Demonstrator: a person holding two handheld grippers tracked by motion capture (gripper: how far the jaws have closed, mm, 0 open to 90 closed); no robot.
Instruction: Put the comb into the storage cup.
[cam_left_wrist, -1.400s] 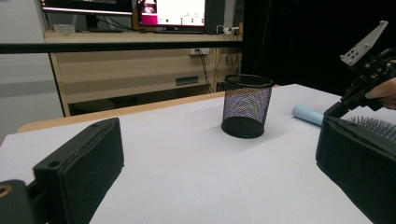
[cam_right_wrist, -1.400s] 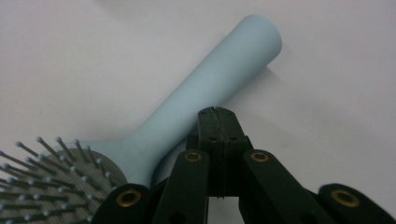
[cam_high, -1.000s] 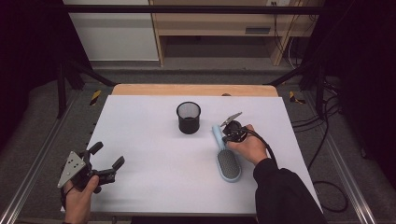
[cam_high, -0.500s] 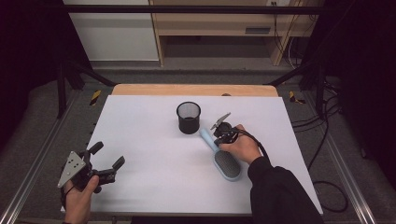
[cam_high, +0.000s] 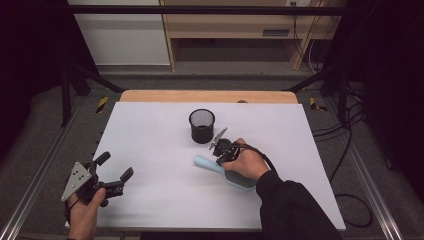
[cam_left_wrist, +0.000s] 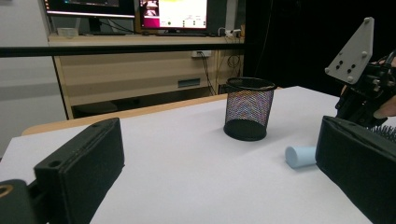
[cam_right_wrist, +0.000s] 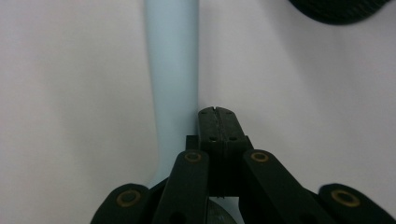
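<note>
The left gripper (cam_high: 111, 176) sits at the near left corner of the white table (cam_high: 150, 130), just where it was a moment ago. Its two black jaws are wide apart with nothing between them, and they look blocky, hard and dull in the left gripper view. A flat grey plate with three corners is on top of it. In the middle of the table, a bit toward the far edge, stands the black cup (cam_high: 202, 126). It is round, made of thin wire mesh you can see through, and it is upright and has not moved. Right beside it is the light blue hairbrush (cam_high: 220, 170). It has a smooth round handle and a wider head with short dark bristles. A second ago it lay straighter, out toward the right; now its handle has swung left and points past the cup. The right gripper (cam_high: 219, 150) did this: its jaws are shut tight on nothing, and they press against the side of the handle, pushing it. So the brush seems to be getting nudged closer to the cup, perhaps to go in it.
</note>
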